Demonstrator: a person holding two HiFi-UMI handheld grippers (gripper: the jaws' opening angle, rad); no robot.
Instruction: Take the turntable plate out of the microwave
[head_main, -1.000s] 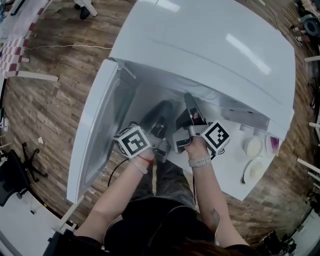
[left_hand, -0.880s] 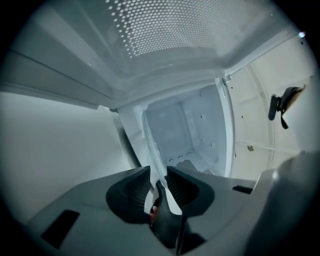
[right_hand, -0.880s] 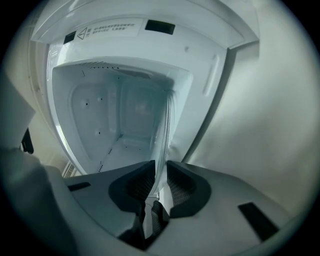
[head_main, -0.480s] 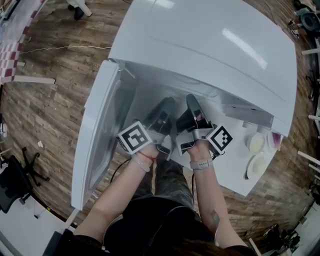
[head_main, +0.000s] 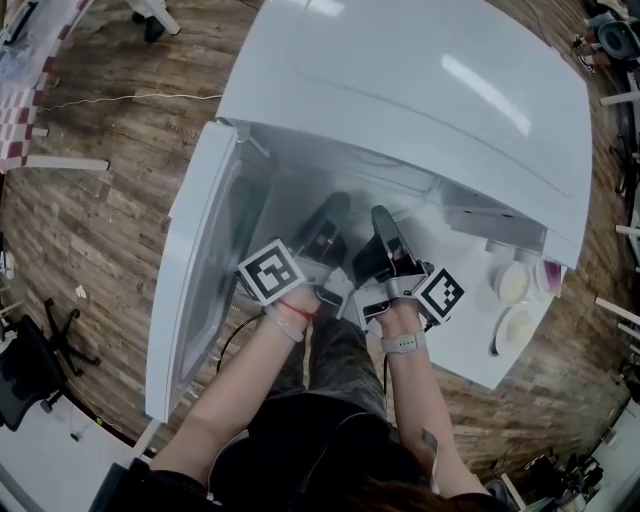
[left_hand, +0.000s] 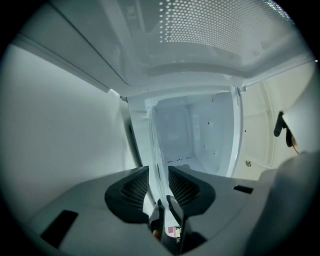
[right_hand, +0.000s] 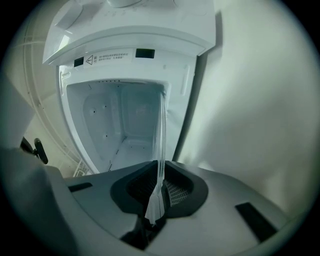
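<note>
At the mouth of the open microwave (head_main: 400, 100), the turntable plate (left_hand: 159, 145) sits edge-on between both claws. The left claw (left_hand: 160, 176) and right claw (right_hand: 161, 176) are each clamped on its rim, side by side. It is thin, clear glass that looks smooth and slick, and the cross-hatched black pads (left_hand: 136, 189) bite only a narrow strip. Drawing it out well likely means level hands moving together, straight back past the white door (head_main: 190, 270). An even squeeze without twist matters, since glass can slip or chip on the glossy cavity walls.

Three pale round dishes (head_main: 510, 287) sit on a white table (head_main: 468, 352); wood-plank floor (head_main: 110, 210); black chair (head_main: 25, 365) at left
</note>
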